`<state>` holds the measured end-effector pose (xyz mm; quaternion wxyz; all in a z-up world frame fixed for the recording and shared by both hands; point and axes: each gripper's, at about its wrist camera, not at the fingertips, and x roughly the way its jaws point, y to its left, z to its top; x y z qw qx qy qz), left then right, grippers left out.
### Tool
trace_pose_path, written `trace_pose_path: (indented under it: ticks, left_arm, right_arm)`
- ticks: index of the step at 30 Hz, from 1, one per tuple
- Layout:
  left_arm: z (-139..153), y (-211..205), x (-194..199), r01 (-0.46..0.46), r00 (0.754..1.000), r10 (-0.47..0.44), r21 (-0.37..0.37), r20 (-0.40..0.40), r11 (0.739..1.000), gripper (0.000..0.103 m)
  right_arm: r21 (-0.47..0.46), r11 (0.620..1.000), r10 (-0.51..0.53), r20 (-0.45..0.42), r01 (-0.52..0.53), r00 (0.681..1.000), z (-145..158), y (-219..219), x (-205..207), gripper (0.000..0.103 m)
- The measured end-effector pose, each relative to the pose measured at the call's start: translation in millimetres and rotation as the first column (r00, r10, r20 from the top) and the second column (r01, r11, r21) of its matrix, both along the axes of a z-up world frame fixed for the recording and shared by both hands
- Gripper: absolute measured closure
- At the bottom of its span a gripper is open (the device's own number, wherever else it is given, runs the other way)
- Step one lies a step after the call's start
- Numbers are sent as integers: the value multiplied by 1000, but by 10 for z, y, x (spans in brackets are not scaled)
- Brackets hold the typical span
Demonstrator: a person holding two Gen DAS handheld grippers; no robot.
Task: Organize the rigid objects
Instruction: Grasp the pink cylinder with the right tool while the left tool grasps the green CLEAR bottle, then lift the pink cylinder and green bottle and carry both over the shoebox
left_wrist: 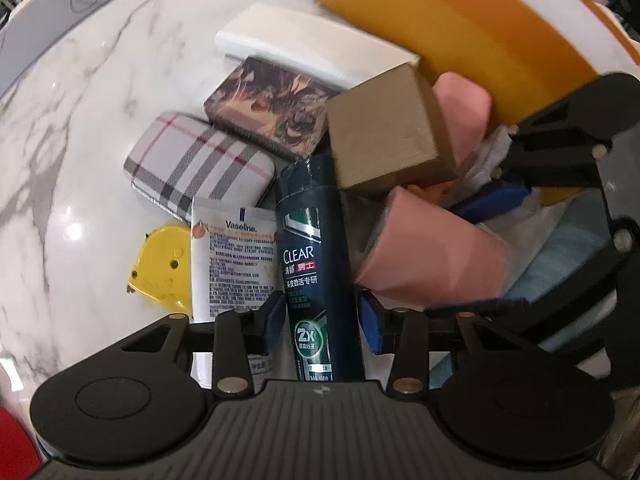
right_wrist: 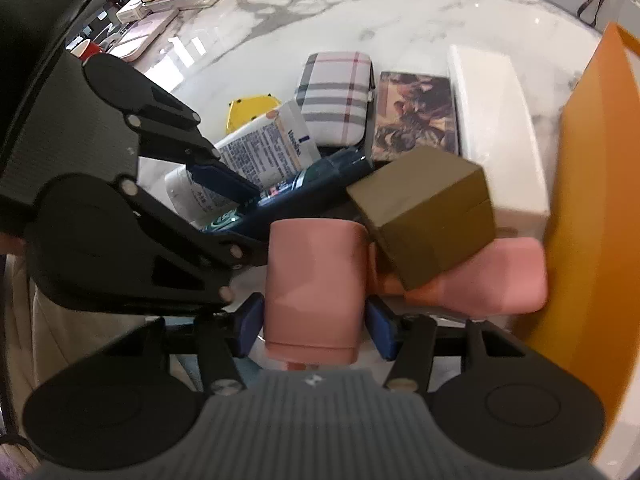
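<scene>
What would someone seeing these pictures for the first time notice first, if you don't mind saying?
Probably the pink case clamped between the right hand-held gripper pads, with an olive-brown box perched against it. Next, the dark Clear shampoo bottle lying on the marble table between the left hand-held gripper pads, which do not press it. A large orange box fills the right edge.
</scene>
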<state>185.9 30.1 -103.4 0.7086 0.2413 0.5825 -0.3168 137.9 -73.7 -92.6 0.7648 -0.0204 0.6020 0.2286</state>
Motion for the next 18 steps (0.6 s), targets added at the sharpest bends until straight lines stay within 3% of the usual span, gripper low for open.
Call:
trace_pose_path:
  ticks: [8,13,18]
  left_arm:
    - [-40,63,-2,-65,992,71,62,-102,996,63]
    - [-98,88,4,-79,995,82,61,-62,995,56]
    - [-115,38,58,-79,996,82,53,-42,995,59]
  right_arm:
    - [-15,1000,13,-16,-13,1000,-19,37,-56,47]
    - [-29,999,30,15,-30,999,-34,86,-33,47]
    - [-22,999,33,10,-33,999,-111,112,-7,47]
